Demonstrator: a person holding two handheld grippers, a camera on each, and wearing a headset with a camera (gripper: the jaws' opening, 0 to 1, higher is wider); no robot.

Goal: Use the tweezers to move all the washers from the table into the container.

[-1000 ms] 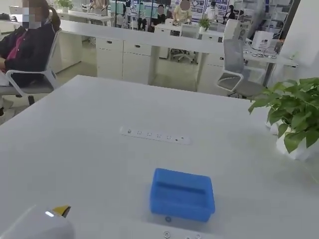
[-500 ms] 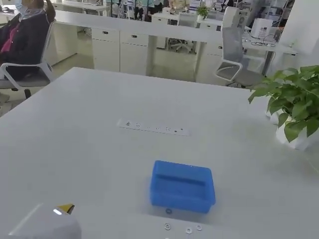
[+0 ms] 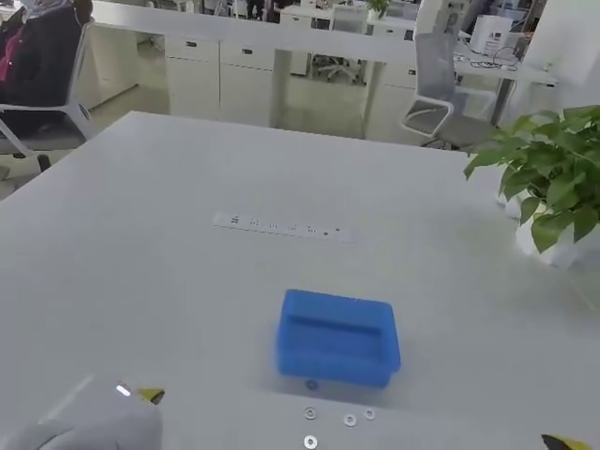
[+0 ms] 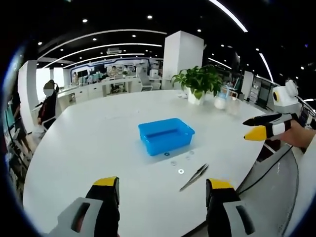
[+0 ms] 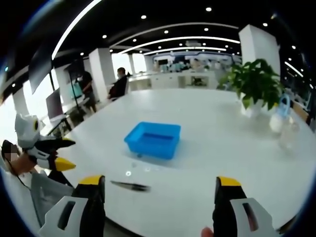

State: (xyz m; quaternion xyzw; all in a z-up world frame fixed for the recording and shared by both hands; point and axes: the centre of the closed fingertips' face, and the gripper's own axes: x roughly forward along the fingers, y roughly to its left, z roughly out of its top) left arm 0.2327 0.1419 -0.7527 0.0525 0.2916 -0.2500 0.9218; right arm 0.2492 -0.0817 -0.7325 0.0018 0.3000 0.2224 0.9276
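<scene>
A blue container [image 3: 337, 337] stands on the white table [image 3: 169, 272]. Several small washers [image 3: 350, 420] lie just in front of it. In the left gripper view the container [image 4: 166, 135] is ahead, with washers [image 4: 180, 171] and the tweezers [image 4: 194, 177] lying flat on the table before it. My left gripper [image 4: 163, 183] is open and holds nothing, short of the tweezers. My right gripper [image 5: 159, 181] is also open and holds nothing, with the tweezers [image 5: 129, 185], a washer [image 5: 128, 173] and the container [image 5: 152, 138] ahead. A yellow tip of the left gripper [image 3: 148, 396] shows at the lower left.
A potted plant [image 3: 553, 187] stands at the table's right side. A white power strip [image 3: 281, 227] lies beyond the container. Office chairs [image 3: 433, 89] and desks are behind the table, and a seated person [image 3: 37, 56] is at the far left.
The head camera has tilted down, so the washers in front of the container have come into view. A yellow tip has appeared at the lower right corner. Nothing on the table moved.
</scene>
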